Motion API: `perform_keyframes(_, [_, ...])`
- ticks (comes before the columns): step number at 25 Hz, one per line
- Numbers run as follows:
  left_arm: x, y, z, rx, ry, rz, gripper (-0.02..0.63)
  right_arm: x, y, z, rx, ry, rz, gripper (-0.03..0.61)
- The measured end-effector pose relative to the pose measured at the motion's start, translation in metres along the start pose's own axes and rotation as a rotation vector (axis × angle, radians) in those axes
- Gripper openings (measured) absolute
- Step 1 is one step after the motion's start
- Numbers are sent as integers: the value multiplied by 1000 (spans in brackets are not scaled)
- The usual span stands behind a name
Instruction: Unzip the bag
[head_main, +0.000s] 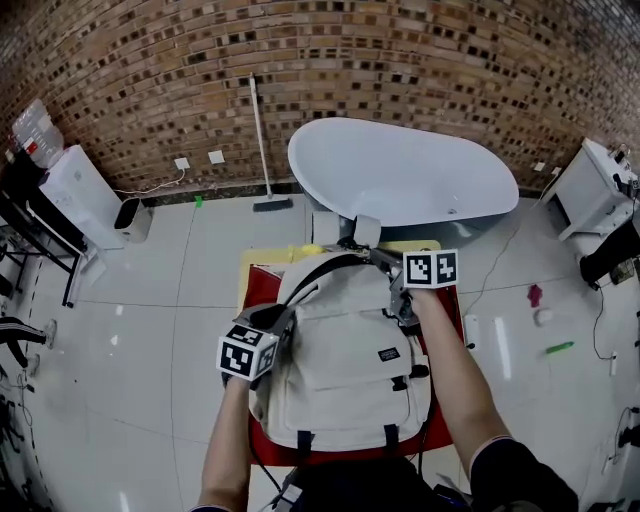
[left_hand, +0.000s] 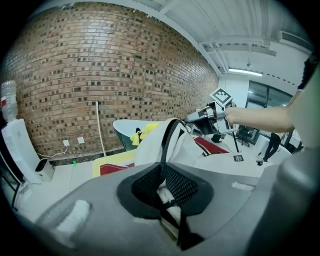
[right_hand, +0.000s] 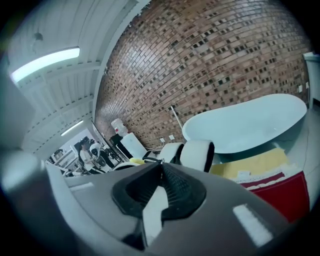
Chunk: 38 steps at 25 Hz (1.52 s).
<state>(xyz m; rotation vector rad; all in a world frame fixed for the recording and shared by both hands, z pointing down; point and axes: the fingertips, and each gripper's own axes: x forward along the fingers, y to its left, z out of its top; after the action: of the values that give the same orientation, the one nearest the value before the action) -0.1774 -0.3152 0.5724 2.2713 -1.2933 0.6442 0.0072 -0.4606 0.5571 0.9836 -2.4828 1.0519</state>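
Observation:
A cream backpack (head_main: 350, 370) lies on a red-covered table (head_main: 265, 282) just in front of me. My left gripper (head_main: 283, 322) is at the bag's upper left, shut on its black strap (left_hand: 164, 145) together with a fold of cream fabric. My right gripper (head_main: 366, 252) reaches to the bag's top edge by the zip. Its jaws are shut on a narrow cream tab (right_hand: 152, 210), with a small metal piece at the tips. In the left gripper view my left gripper (left_hand: 165, 172) looks across the bag (left_hand: 215, 160) at the right gripper (left_hand: 200, 117).
A white bathtub (head_main: 400, 170) stands behind the table against the brick wall. A mop (head_main: 262, 140) leans to its left. A yellow sheet (head_main: 262, 258) shows under the red cover. A white water dispenser (head_main: 75, 185) is at far left, a white cabinet (head_main: 590, 190) at far right.

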Motion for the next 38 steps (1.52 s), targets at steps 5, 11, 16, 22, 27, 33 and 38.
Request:
perform_keyframes(5, [0, -2, -5, -4, 11, -17, 38, -22, -30, -13, 55, -37, -42, 26])
perform_keyframes(11, [2, -3, -6, -9, 28, -24, 40, -44, -64, -34, 134, -69, -90, 28])
perform_keyframes(16, [5, -4, -2, 12, 45, 0, 43, -54, -77, -51, 183, -78, -87, 28])
perform_keyframes(22, [0, -21, 51, 121, -46, 27, 110, -58, -55, -37, 108, -93, -37, 23])
perform_keyframes(27, [64, -70, 93, 444, 6, -34, 134, -60, -43, -35, 95, -97, -13, 21])
perform_keyframes(33, [139, -101, 85, 749, 168, -61, 149, -67, -28, -33, 84, -93, 28, 20])
perform_keyframes(38, [144, -86, 87, 750, 187, 0, 77, -64, -43, -35, 165, -97, 13, 18])
